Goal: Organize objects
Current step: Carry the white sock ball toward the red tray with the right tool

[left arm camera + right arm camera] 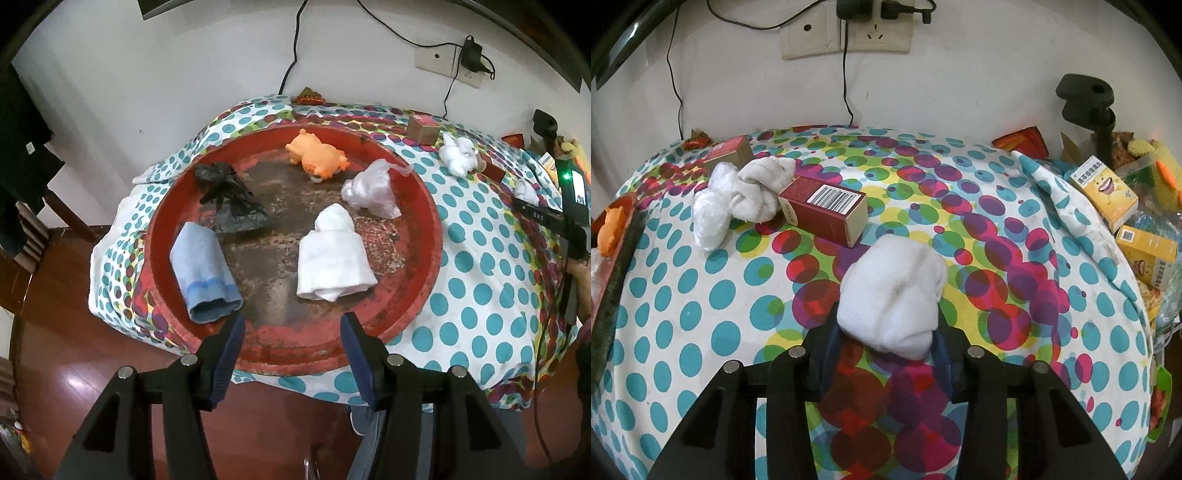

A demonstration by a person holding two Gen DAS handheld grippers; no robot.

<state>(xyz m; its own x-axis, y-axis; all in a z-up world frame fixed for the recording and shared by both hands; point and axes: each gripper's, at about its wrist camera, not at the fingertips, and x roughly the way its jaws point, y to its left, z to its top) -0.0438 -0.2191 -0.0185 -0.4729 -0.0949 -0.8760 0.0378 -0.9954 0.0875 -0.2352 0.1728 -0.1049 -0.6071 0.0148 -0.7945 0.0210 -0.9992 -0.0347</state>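
The right gripper (886, 338) holds a white rolled cloth (892, 291) between its two fingers. The pads press on the lower part of the bundle from both sides, and most of the cloth stands out above and in front of the fingertips. Under it lies the dotted tablecloth (701, 314), and I cannot tell if the cloth touches it. Beyond the held cloth, a dark red box (827, 210) with a barcode lies on its side. Just beside this box, to the left, there is a knotted grey-white cloth (761, 194) and a white plastic bundle (711, 210), which touch each other.

The left gripper (291, 332) is wide open and holds nothing. It hangs over the near rim of a round red tray (424, 206). In the tray, a folded blue cloth (203, 273) lies near the left fingertip, and a folded white towel (332, 254) lies a little farther, toward the right fingertip; both are apart from the pads. Deeper in the tray are a black plastic bag (229, 192), an orange toy animal (317, 155) and a white plastic bag (369, 188). The tray rests on the same tablecloth
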